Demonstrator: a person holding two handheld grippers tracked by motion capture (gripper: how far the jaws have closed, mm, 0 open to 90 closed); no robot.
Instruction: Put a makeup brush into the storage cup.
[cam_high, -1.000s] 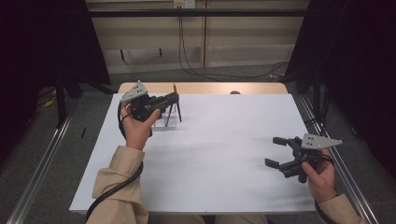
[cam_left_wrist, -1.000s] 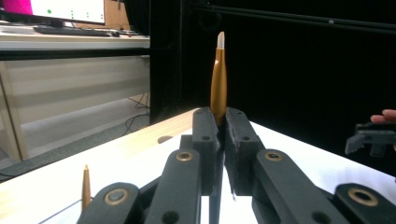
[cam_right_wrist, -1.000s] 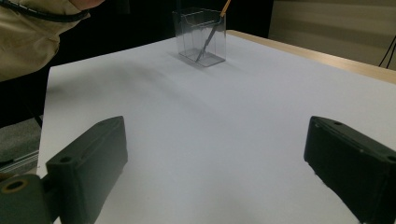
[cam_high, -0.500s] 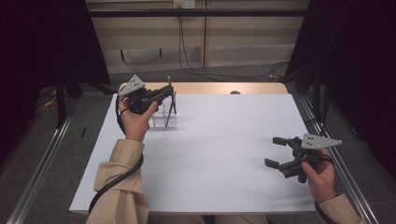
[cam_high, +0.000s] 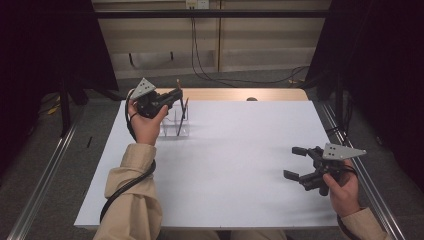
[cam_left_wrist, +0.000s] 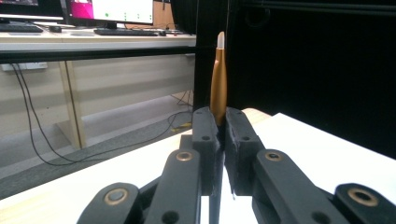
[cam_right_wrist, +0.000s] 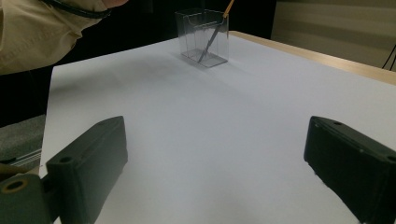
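My left gripper (cam_high: 176, 95) (cam_left_wrist: 221, 126) is shut on a gold-brown pen (cam_left_wrist: 218, 74), which stands upright with its pale tip (cam_high: 177, 82) above the jaws. It hovers at the far left of the white table, just over a clear plastic holder (cam_high: 175, 125) (cam_right_wrist: 203, 37). A dark pen (cam_high: 182, 117) (cam_right_wrist: 209, 43) leans inside that holder. I cannot tell whether the held pen's lower end is still inside it. My right gripper (cam_high: 292, 162) (cam_right_wrist: 215, 163) is open with nothing between its jaws, low over the table near the right front edge.
A white sheet (cam_high: 235, 165) covers the table, with a wooden strip (cam_high: 235, 94) along its far edge. Cables lie on the floor beyond. Metal rails (cam_high: 45, 170) run along both sides. A beige sleeve (cam_right_wrist: 42, 32) reaches toward the holder.
My left gripper has risen a little over the holder and carried the gold-brown pen up with it. The right gripper has stayed where it was, open.
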